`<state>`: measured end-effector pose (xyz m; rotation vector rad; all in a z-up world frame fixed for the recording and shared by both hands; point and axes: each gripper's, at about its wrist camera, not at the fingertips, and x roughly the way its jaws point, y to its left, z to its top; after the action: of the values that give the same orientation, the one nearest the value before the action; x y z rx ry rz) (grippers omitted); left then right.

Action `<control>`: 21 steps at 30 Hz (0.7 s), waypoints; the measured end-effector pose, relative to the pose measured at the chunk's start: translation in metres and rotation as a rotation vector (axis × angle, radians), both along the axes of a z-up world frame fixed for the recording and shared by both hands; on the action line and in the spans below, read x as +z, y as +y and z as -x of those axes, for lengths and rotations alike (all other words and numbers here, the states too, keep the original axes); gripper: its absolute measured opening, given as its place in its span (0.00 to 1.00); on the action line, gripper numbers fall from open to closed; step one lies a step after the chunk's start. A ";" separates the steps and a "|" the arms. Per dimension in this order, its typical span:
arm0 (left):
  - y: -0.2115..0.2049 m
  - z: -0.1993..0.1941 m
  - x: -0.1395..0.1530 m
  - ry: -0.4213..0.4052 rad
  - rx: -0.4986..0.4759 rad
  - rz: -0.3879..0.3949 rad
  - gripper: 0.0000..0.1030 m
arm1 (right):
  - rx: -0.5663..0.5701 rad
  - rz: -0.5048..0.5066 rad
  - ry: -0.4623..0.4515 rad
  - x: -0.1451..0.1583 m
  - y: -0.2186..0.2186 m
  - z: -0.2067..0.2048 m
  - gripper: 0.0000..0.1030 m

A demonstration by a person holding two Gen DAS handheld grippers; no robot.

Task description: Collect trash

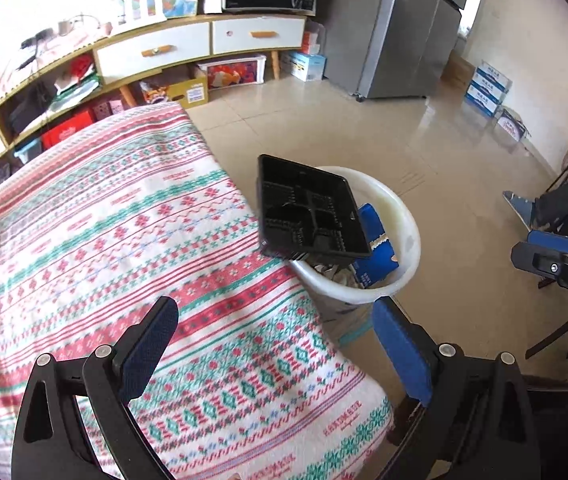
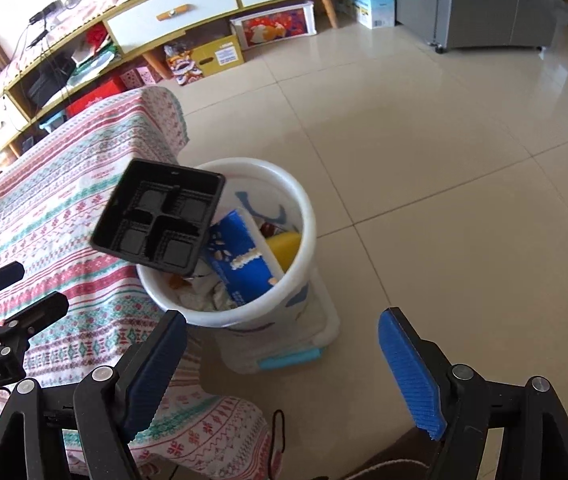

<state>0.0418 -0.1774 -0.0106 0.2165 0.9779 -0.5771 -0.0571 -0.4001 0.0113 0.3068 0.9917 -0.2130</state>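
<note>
A black tray (image 2: 158, 216) tilts over the rim of the white bin (image 2: 304, 204), beside its blue carton (image 2: 240, 264). Left gripper (image 1: 276, 344) and right gripper (image 2: 284, 356) both gape empty near the bin.

We count one black compartment tray (image 2: 160, 216), one white bucket (image 2: 308, 216), one blue carton (image 2: 240, 264), two white drawers (image 2: 172, 16).

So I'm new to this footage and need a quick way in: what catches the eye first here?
A black compartment tray is tilted over the near rim of a white bucket, seemingly mid-drop. The bucket stands on the tiled floor beside a table with a red-and-green patterned cloth and already holds a blue carton. Both grippers, left and right, are open and empty.
</note>
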 end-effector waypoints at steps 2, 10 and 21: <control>0.017 0.014 0.008 -0.001 0.041 -0.017 0.96 | 0.030 0.003 -0.019 0.003 0.017 0.001 0.81; 0.098 0.056 0.022 -0.045 0.253 0.025 0.96 | 0.162 0.087 -0.115 0.019 0.088 0.018 0.84; 0.147 0.083 0.019 -0.142 0.382 0.007 0.96 | 0.255 0.138 -0.208 0.006 0.154 0.026 0.88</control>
<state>-0.0413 -0.0308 0.0086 0.0589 0.8512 -0.2119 -0.0831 -0.2464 0.0178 0.0729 0.7967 -0.0163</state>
